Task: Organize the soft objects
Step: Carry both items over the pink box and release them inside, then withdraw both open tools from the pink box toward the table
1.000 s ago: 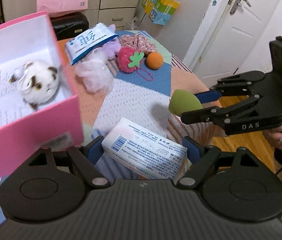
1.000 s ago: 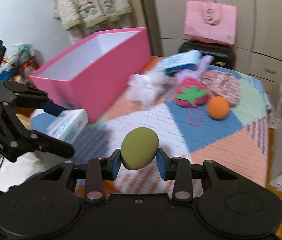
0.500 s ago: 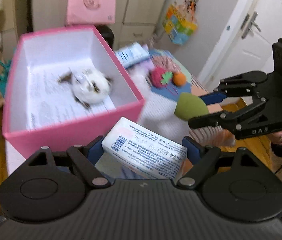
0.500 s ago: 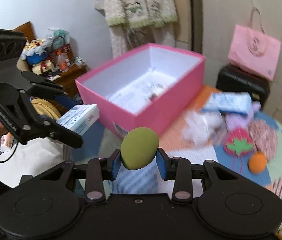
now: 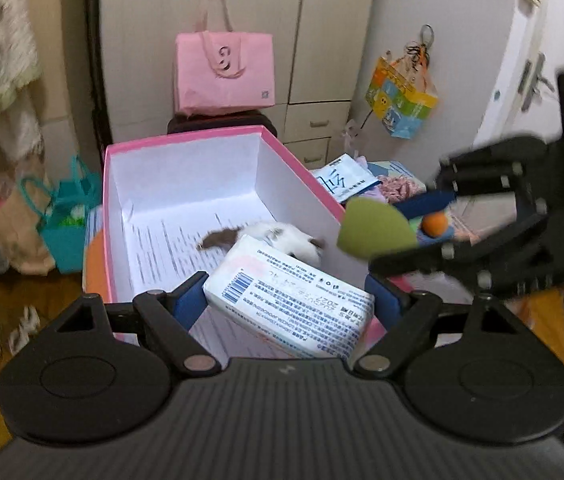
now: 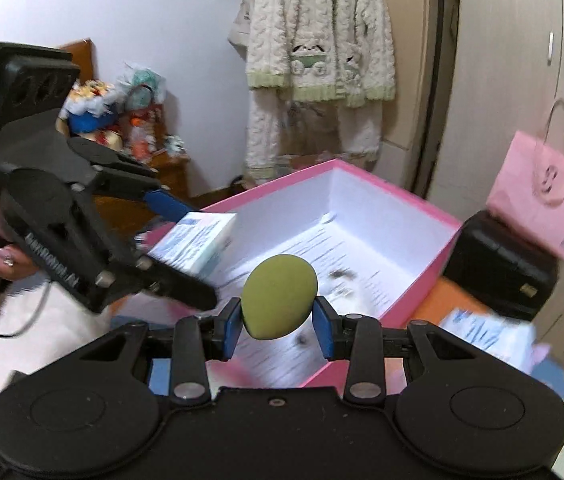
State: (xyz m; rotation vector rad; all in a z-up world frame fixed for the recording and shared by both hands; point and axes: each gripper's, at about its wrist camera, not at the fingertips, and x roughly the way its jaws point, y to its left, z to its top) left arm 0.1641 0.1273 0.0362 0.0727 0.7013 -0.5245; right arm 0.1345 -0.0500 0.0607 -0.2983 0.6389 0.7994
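Left gripper (image 5: 287, 300) is clamped on a tissue pack (image 5: 289, 306), blue pads pressing both ends. The pack sits tilted, barcode end toward the left pad, over the near end of the pink box (image 5: 122, 216).

Right gripper (image 6: 278, 326) is clamped on a green sponge (image 6: 280, 297), egg-shaped, pinched at its sides between the blue pads. In the left view the sponge (image 5: 375, 230) hangs just right of the box's right wall, near the rim. In the right view it sits over the box's near edge.

Box (image 6: 409, 204) is open, white inside, printed paper lining the floor. A plush toy (image 5: 282, 240), white with brown patches, lies inside near the right wall, partly hidden behind the pack.

On the table (image 5: 465, 232) past the box: a second tissue pack (image 5: 343, 180), a patterned pink cloth item (image 5: 399, 190), an orange ball (image 5: 434, 225). All well apart from both grippers.

Right view is motion-blurred at lower right, so items there are unreadable.

Background: pink bag (image 5: 224, 72) on a black case (image 6: 497, 276).
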